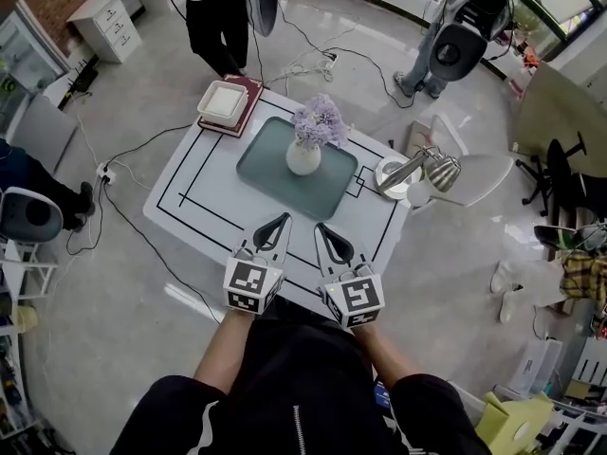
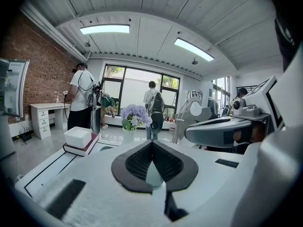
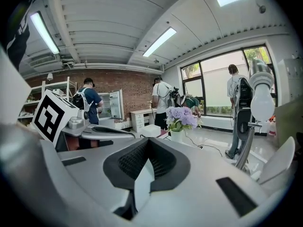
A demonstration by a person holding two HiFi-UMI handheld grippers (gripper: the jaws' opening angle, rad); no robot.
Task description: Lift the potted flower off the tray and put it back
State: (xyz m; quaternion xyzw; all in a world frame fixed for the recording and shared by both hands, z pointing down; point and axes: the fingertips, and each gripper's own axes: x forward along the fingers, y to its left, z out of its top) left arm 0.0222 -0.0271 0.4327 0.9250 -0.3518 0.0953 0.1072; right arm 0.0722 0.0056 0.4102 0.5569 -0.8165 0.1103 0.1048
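Observation:
The potted flower (image 1: pixel 305 150), purple blooms in a small white pot, stands upright on the grey-green tray (image 1: pixel 266 159) in the middle of the white table (image 1: pixel 204 173). My left gripper (image 1: pixel 283 219) and right gripper (image 1: pixel 321 227) hover side by side over the table's near edge, short of the tray and apart from the pot. Both are shut with nothing between their jaws. The left gripper view shows its black jaws (image 2: pixel 152 144) meeting, with the flower (image 2: pixel 135 116) beyond them. In the right gripper view the jaws (image 3: pixel 147 142) also meet, and the flower (image 3: pixel 181 118) is ahead to the right.
A red book with a white box (image 1: pixel 225 104) on it lies at the table's far left corner. A silver desk lamp (image 1: pixel 417 171) sits at the right edge. A person (image 1: pixel 216 8) stands beyond the table, a white robot (image 1: pixel 465 27) at the far right. Cables cross the floor.

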